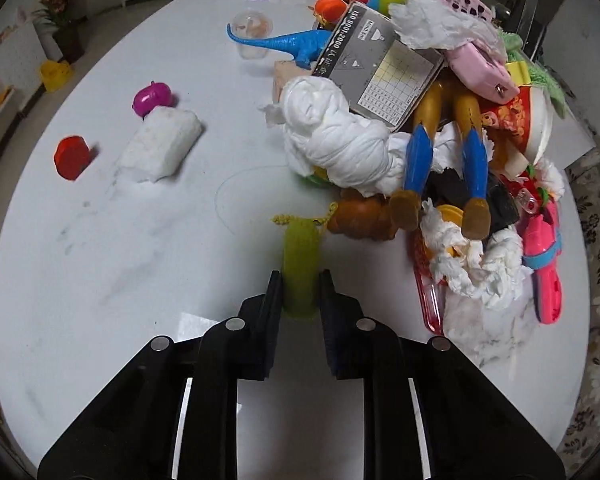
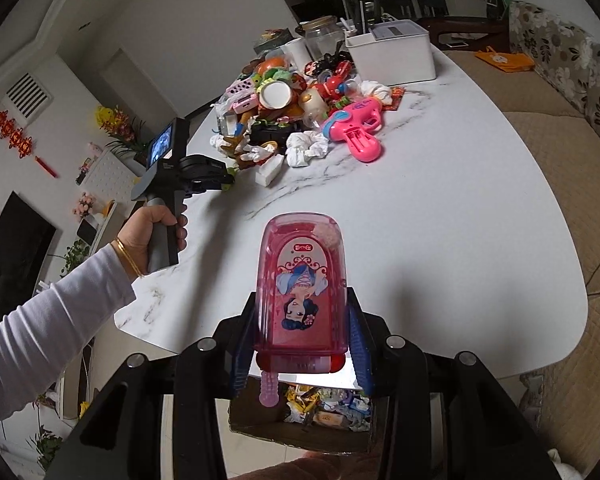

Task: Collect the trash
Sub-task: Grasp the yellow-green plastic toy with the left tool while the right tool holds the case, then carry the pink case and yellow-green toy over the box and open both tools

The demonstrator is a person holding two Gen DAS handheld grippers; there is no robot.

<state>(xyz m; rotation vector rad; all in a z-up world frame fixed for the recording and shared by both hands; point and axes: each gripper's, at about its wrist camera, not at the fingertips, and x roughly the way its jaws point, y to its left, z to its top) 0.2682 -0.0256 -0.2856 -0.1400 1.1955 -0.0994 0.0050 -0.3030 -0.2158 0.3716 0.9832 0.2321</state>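
Marble table (image 1: pixel 100 240), green toy (image 1: pixel 300 256) between jaws

cardboard box (image 2: pixel 300 424) partly hidden, contents perhaps wrappers

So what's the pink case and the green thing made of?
Pink case: looks like hard, see-through plastic, glossy, with a printed picture; the right gripper clamps it.
Green thing: probably soft, matte rubbery plastic with bumpy feelers, between the left gripper fingers. Can't be sure.

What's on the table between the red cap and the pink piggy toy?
Nothing. In the left wrist view, the table is bare between the red cap and the pink piggy toy; the white packet sits beside them.
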